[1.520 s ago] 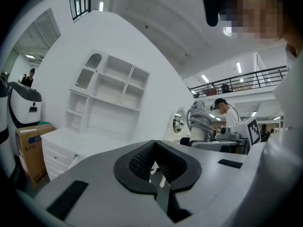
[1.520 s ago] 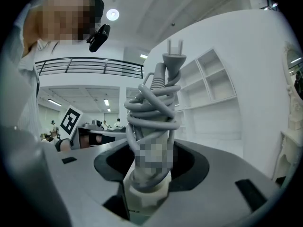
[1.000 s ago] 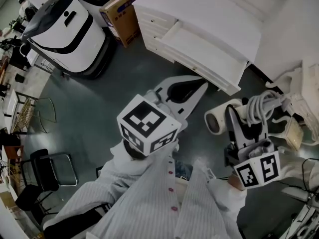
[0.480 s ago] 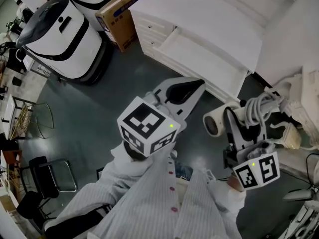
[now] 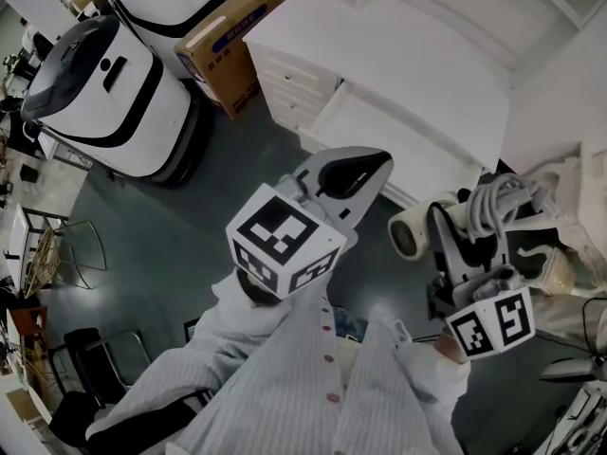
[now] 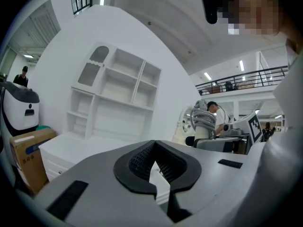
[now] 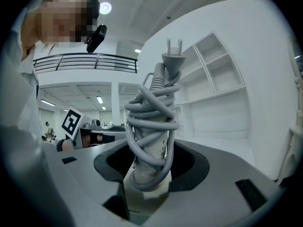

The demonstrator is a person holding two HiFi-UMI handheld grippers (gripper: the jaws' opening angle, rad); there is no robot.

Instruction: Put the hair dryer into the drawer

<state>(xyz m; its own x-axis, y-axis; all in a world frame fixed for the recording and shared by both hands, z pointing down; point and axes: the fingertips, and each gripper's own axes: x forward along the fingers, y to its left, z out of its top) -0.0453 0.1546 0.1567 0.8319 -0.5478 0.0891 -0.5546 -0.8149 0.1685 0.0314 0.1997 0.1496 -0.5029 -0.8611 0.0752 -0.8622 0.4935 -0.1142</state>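
A white hair dryer (image 5: 414, 232), its grey cord (image 5: 498, 200) wound round the handle, is held in the air by my right gripper (image 5: 465, 227), which is shut on that handle. In the right gripper view the wrapped handle (image 7: 151, 126) stands up between the jaws, with the plug (image 7: 173, 56) on top. The open white drawer (image 5: 408, 145) sticks out of the dresser (image 5: 379, 36) just beyond both grippers. My left gripper (image 5: 365, 164) is shut and empty, its tip over the drawer's front edge. The left gripper view shows its pads (image 6: 142, 161) meeting at the tips.
Two white machines with black bands (image 5: 104, 83) and a cardboard box (image 5: 223, 41) stand left of the dresser. Ornate white furniture (image 5: 569, 207) is close on the right. Dark chairs (image 5: 95, 368) sit at the lower left. A white shelf unit (image 6: 113, 93) rises behind the dresser.
The dresser and its open drawer have come closer to both grippers. The left gripper's tip now reaches the drawer's edge. The right gripper still holds the hair dryer.
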